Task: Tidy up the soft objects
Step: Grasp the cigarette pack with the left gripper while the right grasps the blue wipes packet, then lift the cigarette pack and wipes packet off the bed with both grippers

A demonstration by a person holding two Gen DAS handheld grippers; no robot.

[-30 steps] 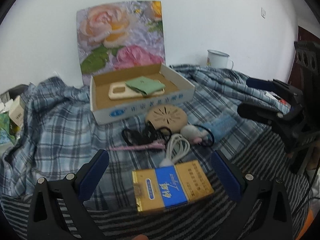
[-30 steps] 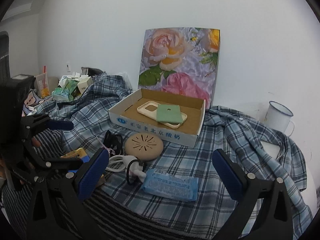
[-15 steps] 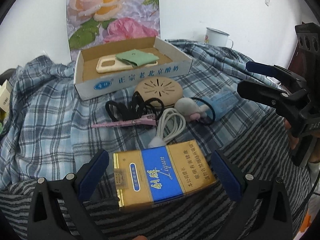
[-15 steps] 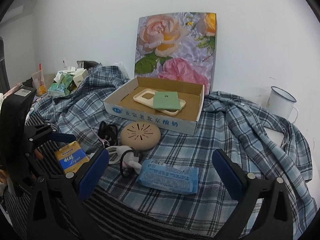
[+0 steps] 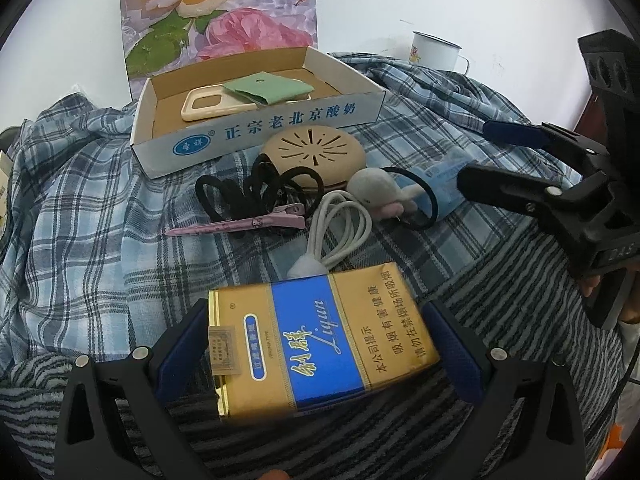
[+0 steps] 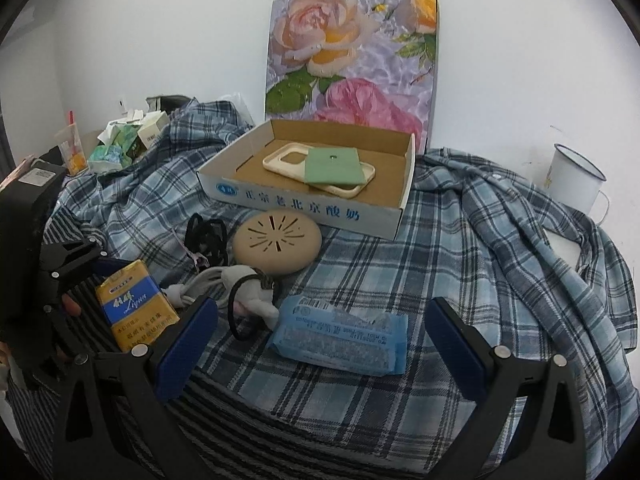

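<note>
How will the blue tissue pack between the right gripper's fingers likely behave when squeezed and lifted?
The tissue pack looks soft: its crinkled wrapper should dent under the open right gripper. Probably light, and the glossy film may slip. Lying flat, it won't roll.

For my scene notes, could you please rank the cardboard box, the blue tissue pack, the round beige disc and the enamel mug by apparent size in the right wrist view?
1. cardboard box
2. blue tissue pack, though it is nearest the camera
3. round beige disc
4. enamel mug, farthest back
</note>
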